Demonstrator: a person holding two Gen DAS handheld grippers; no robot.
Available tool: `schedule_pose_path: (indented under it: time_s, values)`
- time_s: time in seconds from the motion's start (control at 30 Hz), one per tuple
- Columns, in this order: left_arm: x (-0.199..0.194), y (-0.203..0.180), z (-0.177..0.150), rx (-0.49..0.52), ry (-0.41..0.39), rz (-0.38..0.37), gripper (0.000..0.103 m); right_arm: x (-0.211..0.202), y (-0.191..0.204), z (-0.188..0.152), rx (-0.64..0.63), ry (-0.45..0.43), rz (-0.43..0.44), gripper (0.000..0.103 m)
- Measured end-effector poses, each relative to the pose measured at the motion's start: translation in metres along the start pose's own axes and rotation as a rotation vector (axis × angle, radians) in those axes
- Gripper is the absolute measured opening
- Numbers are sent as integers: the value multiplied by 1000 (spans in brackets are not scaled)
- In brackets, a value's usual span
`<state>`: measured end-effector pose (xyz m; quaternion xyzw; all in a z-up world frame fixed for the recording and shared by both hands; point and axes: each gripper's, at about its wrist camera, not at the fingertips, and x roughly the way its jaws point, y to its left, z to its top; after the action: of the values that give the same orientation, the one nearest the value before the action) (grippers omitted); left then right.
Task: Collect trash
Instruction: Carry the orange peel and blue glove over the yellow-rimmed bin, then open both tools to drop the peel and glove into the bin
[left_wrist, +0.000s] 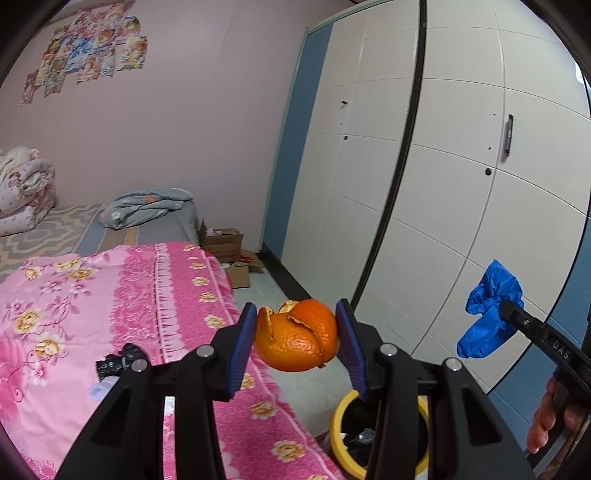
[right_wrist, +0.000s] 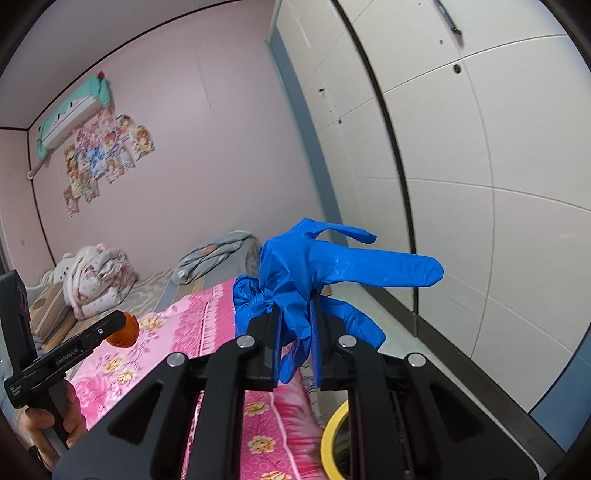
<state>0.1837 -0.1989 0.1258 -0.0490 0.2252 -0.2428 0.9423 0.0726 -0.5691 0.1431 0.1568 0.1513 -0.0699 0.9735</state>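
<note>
Both grippers held trash: left gripper (left_wrist: 296, 338) clamped an orange peel (left_wrist: 297, 338); right gripper (right_wrist: 295, 334) pinched a blue glove (right_wrist: 314, 266) above the yellow bin (left_wrist: 338, 435).

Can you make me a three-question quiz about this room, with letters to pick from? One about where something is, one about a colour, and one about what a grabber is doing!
1. Where is the yellow bin?
A. On the floor beside the bed with the pink blanket
B. On top of the bed
C. Inside the wardrobe

2. What colour is the glove?
A. Red
B. Blue
C. Green

3. What is the left gripper doing?
A. Standing open and empty
B. Pinching a sock
C. Holding the orange peel

Answers:
1 A, the bin sits on the floor at the bed's edge.
2 B, the glove pinched in the right gripper is bright blue.
3 C, the peel is squeezed between its two blue pads.
</note>
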Motion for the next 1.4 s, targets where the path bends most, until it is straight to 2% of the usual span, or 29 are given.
schedule_pose_path:
  time_s: [0.17,0.4,0.73,1.13,1.4]
  values:
    - [12,-23,-1,29,0,-33,42,-4,-17,2,7,-9,-38,11]
    - [42,-38,-22,38,65,-68,42,21,-33,-9,40,46,-72,11]
    - [97,-54,-65,59,182,-94,42,57,-75,-46,102,144,-110,11]
    - [153,-78,-123,74,311,-144,42,92,-116,-94,143,228,-209,11]
    - [182,-95,-154,137,378,-152,42,112,-140,-128,183,301,-240,12]
